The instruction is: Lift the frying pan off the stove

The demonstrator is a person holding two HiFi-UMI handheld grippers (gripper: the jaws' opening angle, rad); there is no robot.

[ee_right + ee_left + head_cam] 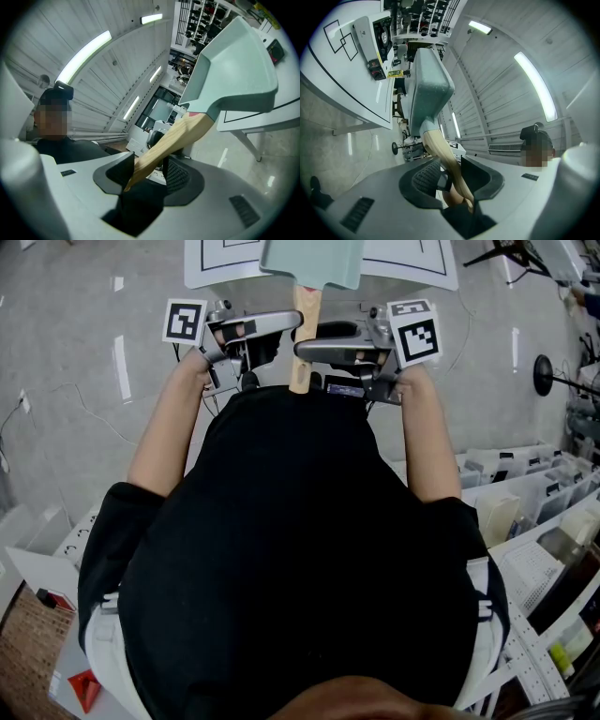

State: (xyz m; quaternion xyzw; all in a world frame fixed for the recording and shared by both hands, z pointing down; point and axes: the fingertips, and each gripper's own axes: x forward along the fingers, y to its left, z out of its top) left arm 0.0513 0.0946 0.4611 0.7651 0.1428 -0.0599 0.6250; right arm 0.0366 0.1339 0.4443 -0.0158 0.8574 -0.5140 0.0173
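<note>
My left gripper (452, 177) and right gripper (145, 169) both pinch the pan's (314, 259) wooden handle (307, 304). The pan hangs over the table's (211, 263) near edge; I see no stove. Judgement: the lift is in hand. Next, I keep the pan level and both grips firm.

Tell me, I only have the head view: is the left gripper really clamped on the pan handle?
Observer: Yes. In the left gripper view, the left gripper is shut on the handle, with both pads against the wood.
Operator: And the right one?
Observer: The right gripper is shut on it too, near the handle's end.
Operator: Is the pan off the table?
Observer: Yes. The pan hangs clear of the table, with a gap between them.
</note>
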